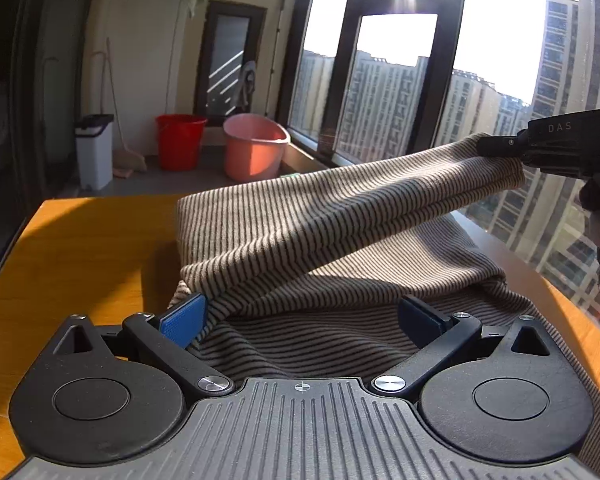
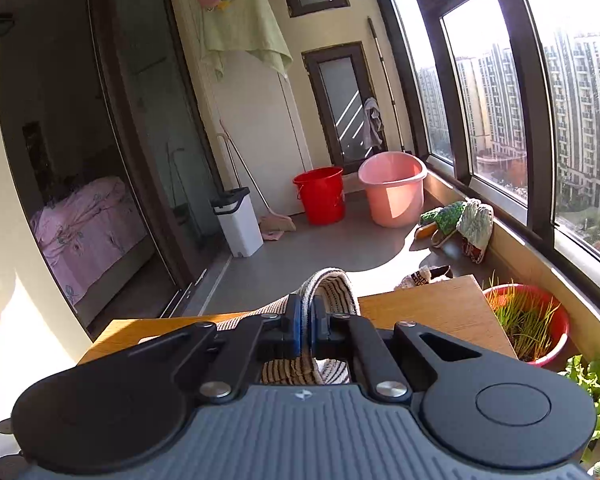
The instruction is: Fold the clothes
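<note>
Blue-padded right gripper (image 2: 307, 322) is clamped on a lifted fold of the striped garment (image 1: 340, 216), which otherwise lies on the wooden table (image 1: 80, 248). Left gripper (image 1: 300, 316) hangs over the cloth, pads wide apart. Beyond, on the floor: a red bucket (image 2: 321, 194), a pink tub (image 2: 394, 188), and a red pot (image 2: 528, 320) holding grassy shoots.

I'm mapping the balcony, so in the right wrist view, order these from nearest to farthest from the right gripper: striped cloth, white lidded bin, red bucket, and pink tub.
1. The striped brown-and-cream cloth, clamped in the right gripper.
2. The white plastic bin with a dark lid, on the floor ahead-left.
3. The red plastic bucket and the pink plastic tub, side by side farther back; too close to call.
</note>
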{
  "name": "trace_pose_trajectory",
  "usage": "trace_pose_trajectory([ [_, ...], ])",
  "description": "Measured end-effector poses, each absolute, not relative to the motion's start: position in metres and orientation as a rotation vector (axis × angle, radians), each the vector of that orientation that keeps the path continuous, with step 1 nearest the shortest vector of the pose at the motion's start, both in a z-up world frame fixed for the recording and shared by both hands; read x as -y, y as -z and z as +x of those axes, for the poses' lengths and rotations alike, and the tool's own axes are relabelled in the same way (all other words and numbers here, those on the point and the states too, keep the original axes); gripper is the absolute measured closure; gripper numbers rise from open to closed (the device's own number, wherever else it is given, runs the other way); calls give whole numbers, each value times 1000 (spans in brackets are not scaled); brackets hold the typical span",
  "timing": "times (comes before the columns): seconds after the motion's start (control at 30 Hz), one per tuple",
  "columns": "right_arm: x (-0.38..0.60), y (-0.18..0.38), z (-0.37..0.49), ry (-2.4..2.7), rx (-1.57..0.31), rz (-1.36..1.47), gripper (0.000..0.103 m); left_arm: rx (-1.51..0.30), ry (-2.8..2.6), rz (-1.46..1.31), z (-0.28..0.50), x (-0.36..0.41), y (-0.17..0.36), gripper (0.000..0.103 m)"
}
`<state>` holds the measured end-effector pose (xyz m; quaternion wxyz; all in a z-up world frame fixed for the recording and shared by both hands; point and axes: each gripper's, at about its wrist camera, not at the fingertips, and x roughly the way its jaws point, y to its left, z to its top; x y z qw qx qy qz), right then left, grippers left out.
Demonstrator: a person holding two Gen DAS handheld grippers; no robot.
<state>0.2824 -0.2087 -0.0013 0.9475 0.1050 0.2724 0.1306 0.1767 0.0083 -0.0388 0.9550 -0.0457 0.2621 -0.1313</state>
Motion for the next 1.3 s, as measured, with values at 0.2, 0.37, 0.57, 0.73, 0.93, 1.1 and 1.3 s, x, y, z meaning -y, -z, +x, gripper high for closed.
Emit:
trace_pose_trajectory([
  [0.2,218,45,282,-225,-665,218,98,-564,225,-117,173,-16,38,0],
  [0.37,203,26,259,-213,-590,91,79,-571,188,-121,160,-24,35,0],
  [0.57,187,24,240,-265,-568,112,39,-504,286,-120,158,-19,11,0],
  [0.73,177,38,233,-353,-613,255,34,-533,305,-90,197,-9,26,0],
  [0.93,167,49,243,-393,-601,218,26,-589,270,-107,203,-13,41,0],
  [1.1,152,45,260,-434,-617,121,19,-599,204,-72,203,-7,40,0],
  [1.3,151,44,257,-446,-612,119,15,-598,200,-71,201,-8,41,0],
])
